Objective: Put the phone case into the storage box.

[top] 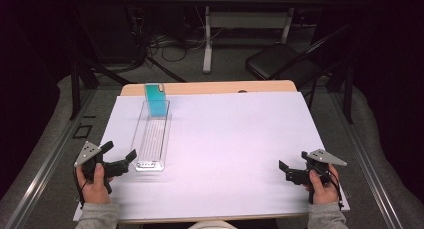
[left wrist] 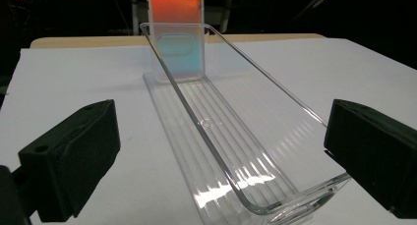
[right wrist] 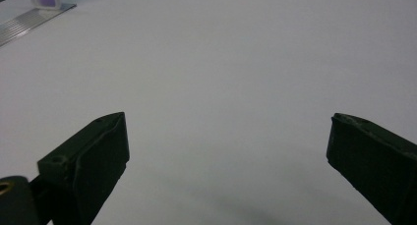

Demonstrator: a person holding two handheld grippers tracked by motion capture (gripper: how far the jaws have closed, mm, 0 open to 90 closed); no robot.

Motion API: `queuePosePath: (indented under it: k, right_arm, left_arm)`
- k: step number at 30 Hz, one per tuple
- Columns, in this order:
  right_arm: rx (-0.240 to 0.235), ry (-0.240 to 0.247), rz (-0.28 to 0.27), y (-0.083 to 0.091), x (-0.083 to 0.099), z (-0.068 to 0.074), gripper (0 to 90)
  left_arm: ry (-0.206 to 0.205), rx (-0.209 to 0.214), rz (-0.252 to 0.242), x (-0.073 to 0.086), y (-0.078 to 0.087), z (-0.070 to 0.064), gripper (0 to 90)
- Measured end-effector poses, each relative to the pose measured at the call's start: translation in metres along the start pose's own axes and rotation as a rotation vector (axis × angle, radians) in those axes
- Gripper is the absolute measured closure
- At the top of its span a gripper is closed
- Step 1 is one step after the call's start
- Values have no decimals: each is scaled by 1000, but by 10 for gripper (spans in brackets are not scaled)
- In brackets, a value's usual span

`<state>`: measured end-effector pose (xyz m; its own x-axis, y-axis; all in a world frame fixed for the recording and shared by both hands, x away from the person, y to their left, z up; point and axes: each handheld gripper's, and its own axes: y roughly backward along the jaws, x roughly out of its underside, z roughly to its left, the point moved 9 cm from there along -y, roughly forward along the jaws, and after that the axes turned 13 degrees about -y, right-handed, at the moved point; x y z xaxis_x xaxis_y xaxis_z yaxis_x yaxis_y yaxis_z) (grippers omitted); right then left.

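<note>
Lower left of the high view: left gripper (top: 120, 160), jaws spread wide, nothing between them, poised just beside the near end of the tray (top: 138, 130), which runs lengthwise from lower left toward upper centre of the white table (top: 240, 134). Same story in the left gripper view: left gripper (left wrist: 216, 156) wide open, its jaws flanking the near rounded end of the clear ribbed tray (left wrist: 275, 102) without touching it. Upper centre of that view, at the tray's far end: phone (left wrist: 176, 36), standing upright on its edge inside the tray, leaning against the far wall; teal in the high view (top: 156, 100), orange to pale blue from the gripper's angle. Lower right of the high view: right gripper (top: 292, 172), likewise wide open and empty, well apart from the tray, hovering over bare table; in the right gripper view (right wrist: 226, 151), only white surface between the jaws, tray corner (right wrist: 29, 19) far off at upper left. Judged step: the approach, nothing grasped yet. Next move, likely: either closing on the tray's near end to steady it, or reaching along the tray to the phone, calling for a square, narrow pinch on its thin edges without tipping it.
</note>
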<state>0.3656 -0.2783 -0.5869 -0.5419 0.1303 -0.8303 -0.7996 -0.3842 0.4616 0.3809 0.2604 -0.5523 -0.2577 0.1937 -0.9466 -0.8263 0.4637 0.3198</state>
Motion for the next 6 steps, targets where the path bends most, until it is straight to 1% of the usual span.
queuePosePath:
  k: [3, 6]
  right_arm:
    - [0, -3, -7, -1, 0, -1, 20]
    - [3, -12, 2, 0, 1, -3, 20]
  left_arm:
    - [4, -5, -2, -1, 0, 1, 4]
    - [5, -8, -6, -2, 0, 1, 5]
